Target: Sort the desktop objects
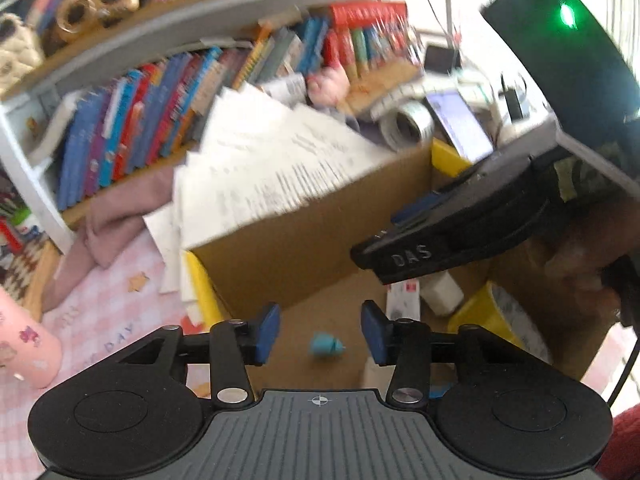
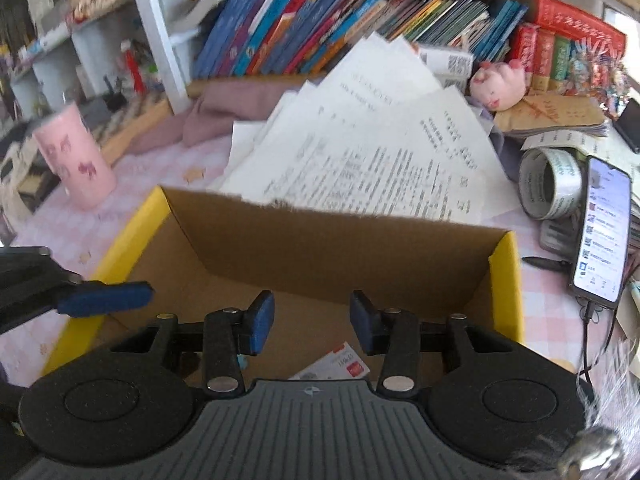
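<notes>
Both claws hung over the cardboard box [image 2: 348,248]: the left claw [image 1: 320,334] stood part open and empty above a small blue object [image 1: 325,345] on the box floor, and the right claw [image 2: 312,326] was likewise part open, holding nothing. Crowded over one opening, they risked knocking together. Inside lay a red-and-white packet [image 2: 340,364], a white bottle [image 1: 442,294] and a yellow tape roll [image 1: 496,320]. Loose papers [image 2: 360,160] overhung the box's far wall and could slide in. Beyond, toward the bench's far edge, stood a pink cup [image 2: 74,156], another tape roll [image 2: 550,182], a lit phone [image 2: 602,232] and books [image 2: 320,28].
</notes>
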The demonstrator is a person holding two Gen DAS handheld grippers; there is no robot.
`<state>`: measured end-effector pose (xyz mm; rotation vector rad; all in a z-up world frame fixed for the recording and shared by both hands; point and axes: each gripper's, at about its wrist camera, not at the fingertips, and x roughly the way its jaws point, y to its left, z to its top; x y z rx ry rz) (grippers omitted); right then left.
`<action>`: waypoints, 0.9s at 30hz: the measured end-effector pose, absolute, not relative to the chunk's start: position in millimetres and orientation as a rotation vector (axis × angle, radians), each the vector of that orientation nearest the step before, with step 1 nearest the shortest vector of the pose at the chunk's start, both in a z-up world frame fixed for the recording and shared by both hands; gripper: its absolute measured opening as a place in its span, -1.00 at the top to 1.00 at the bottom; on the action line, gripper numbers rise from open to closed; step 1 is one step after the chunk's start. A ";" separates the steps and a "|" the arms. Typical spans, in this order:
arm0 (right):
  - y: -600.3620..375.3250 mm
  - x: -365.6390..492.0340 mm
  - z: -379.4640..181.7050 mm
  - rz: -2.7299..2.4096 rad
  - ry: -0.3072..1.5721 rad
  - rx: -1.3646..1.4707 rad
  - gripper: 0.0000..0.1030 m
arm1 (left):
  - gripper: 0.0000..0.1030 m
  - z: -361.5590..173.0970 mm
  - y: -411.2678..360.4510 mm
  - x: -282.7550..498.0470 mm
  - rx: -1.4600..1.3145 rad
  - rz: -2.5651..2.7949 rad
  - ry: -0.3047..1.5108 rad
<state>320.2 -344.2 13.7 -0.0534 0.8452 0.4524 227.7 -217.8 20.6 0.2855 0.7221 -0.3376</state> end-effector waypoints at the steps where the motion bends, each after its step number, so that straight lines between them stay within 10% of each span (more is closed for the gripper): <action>1: -345.9 316.8 17.2 0.447 0.831 -0.041 0.17 | 0.00 25.9 -213.3 222.5 0.267 -0.330 0.708; 27: -298.8 117.9 53.5 0.265 0.578 0.047 -0.02 | -0.59 54.8 -88.6 52.6 0.084 -0.053 0.559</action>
